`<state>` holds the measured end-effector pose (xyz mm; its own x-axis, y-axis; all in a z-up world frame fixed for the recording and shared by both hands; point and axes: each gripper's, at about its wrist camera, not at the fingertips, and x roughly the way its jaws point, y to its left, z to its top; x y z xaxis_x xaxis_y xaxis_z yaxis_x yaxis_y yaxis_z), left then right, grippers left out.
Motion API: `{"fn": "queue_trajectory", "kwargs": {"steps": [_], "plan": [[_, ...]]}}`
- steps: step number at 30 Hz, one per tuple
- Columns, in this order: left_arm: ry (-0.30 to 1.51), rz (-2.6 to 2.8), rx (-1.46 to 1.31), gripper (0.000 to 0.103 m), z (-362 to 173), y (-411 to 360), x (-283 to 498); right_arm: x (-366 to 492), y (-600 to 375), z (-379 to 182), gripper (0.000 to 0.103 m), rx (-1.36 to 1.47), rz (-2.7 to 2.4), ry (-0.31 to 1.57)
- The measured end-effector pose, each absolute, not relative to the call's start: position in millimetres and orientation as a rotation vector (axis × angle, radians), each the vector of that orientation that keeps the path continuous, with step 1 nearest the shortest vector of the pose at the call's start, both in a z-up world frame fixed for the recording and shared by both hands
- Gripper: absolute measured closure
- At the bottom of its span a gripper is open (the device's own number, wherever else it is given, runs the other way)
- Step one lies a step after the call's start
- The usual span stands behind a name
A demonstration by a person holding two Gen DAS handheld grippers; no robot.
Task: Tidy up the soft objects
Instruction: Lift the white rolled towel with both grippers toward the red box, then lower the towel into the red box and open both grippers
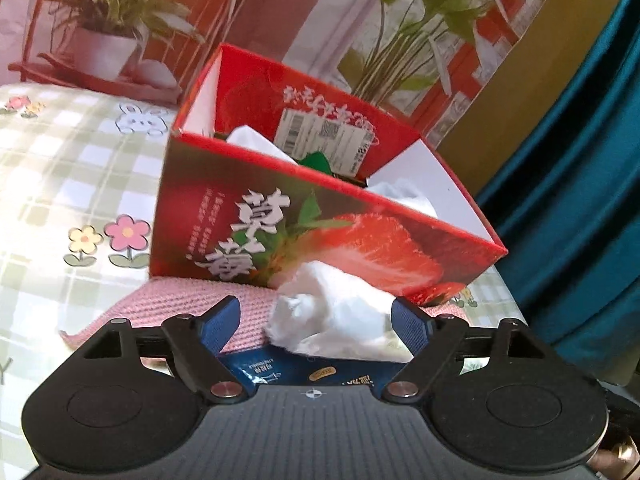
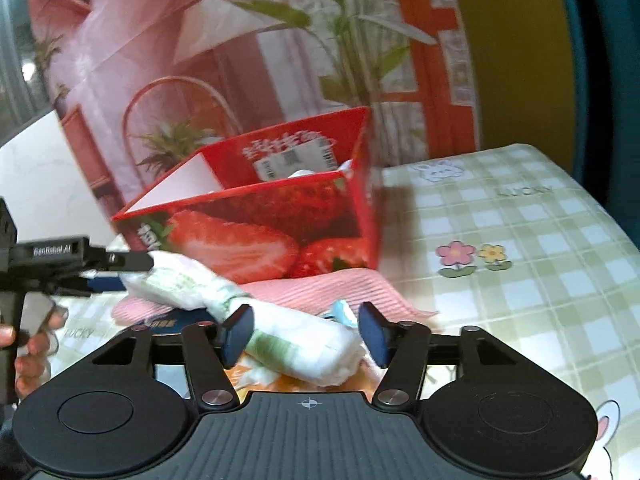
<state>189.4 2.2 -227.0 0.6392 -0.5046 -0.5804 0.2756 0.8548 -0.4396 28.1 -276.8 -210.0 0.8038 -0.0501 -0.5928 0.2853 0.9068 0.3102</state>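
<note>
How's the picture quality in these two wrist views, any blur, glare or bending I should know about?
Left wrist view: the checked tablecloth washes out in bright light at left, the strawberry box is fairly sharp, and its straight edges bow from the fisheye. Right wrist view: softer overall, the box's right edge smears, and it casts a shadow onto the cloth at right.

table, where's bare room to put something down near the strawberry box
Free: checked cloth beside the box, around the flower print; in the left wrist view, cloth on the box's other side. Crowded: in front of the box, with pink mat, tissue packs and both grippers.
</note>
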Motion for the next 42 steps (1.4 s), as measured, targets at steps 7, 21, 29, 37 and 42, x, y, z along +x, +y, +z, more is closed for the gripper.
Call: {"fn": "queue_trajectory", "kwargs": {"steps": [7,21,29,37,42], "plan": [[0.797,-0.518,-0.326,0.033,-236.0,-8.9,195.6,29.3,-283.7,-219.6,0.050,0.465,-0.168,0.632],[0.644,-0.465,-0.245,0.068,-184.3,7.8,163.8,41.8,-274.5,-176.7,0.085,0.364,-0.077,0.530],[0.536,-0.457,-0.185,0.069,-119.6,9.8,172.3,76.7,-276.0,-119.4,0.085,0.242,-0.019,0.446],[0.604,-0.440,-0.152,0.069,-114.7,-5.6,228.8,133.9,-290.6,-107.5,0.086,0.139,-0.012,0.493],[0.695,-0.430,-0.079,0.070,-134.8,-13.0,255.6,168.1,-297.7,-125.0,0.087,0.114,0.003,0.584]]}}
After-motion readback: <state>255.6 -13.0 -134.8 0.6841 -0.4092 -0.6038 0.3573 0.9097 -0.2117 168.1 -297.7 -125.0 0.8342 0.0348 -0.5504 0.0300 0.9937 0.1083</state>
